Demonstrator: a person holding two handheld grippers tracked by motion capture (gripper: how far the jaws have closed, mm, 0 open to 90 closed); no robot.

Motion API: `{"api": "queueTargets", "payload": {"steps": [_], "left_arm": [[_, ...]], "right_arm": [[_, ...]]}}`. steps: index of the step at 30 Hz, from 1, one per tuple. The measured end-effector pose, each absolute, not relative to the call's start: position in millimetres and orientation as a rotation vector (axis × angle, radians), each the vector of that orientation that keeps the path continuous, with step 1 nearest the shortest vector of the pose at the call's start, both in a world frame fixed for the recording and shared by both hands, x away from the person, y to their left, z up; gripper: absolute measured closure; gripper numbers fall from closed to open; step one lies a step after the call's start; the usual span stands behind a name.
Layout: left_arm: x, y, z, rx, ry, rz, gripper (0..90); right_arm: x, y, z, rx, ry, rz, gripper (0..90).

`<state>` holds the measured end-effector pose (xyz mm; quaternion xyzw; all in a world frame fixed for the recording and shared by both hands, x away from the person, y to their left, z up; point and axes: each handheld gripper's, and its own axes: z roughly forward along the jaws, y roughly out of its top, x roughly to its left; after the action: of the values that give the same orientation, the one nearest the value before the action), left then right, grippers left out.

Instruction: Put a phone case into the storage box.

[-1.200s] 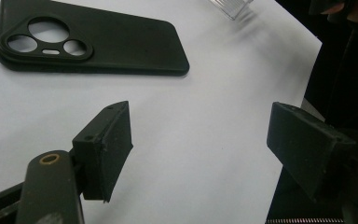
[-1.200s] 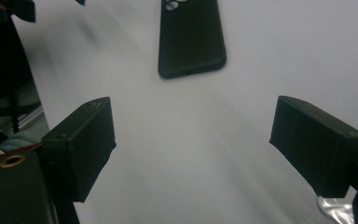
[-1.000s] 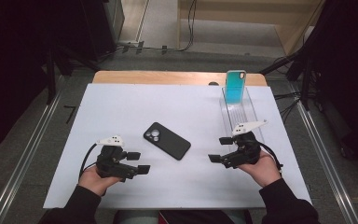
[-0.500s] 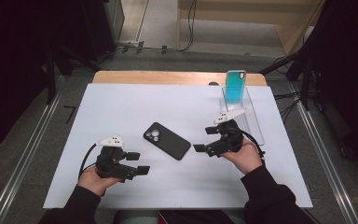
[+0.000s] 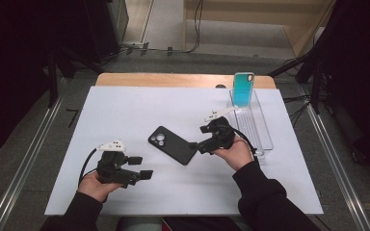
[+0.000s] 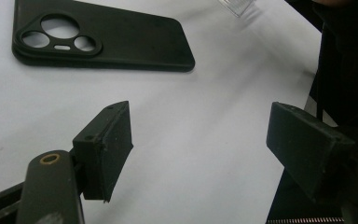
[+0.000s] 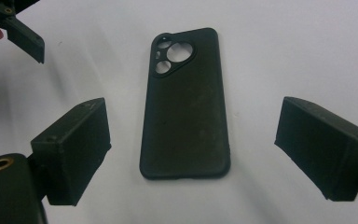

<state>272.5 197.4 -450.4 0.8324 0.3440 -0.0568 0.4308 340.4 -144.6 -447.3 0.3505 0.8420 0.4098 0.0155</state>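
2 grippers: both over the white table [image 5: 125, 110], jaws apart, nothing between the pads.
Right gripper [image 5: 192, 145]: at the near end of the black phone case [image 5: 172, 145], jaws lined up either side, not touching.
Left gripper [image 5: 141, 167]: near the front edge, well apart from the case.
Phone case: flat mid-table, camera cutout up.

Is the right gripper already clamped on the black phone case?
No: the black phone case lies flat on the table between the right gripper's wide-open jaws, untouched.

High view: fixed overhead, looking forward and down across the white worktop [image 5: 125, 110]
Left claw view: low, close to worktop
Right claw view: close, looking down
Shared: black phone case [image 5: 172, 145]
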Motion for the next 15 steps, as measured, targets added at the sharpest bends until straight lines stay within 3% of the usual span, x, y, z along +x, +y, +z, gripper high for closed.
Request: {"api": "queueTargets", "payload": {"steps": [15], "left_arm": [[268.0,204.7,-452.5,2.070,0.898,-0.163,22.6]], "right_arm": [[358.5,-102.6,-464.1,1.054,2.678,1.178,8.6]]}}
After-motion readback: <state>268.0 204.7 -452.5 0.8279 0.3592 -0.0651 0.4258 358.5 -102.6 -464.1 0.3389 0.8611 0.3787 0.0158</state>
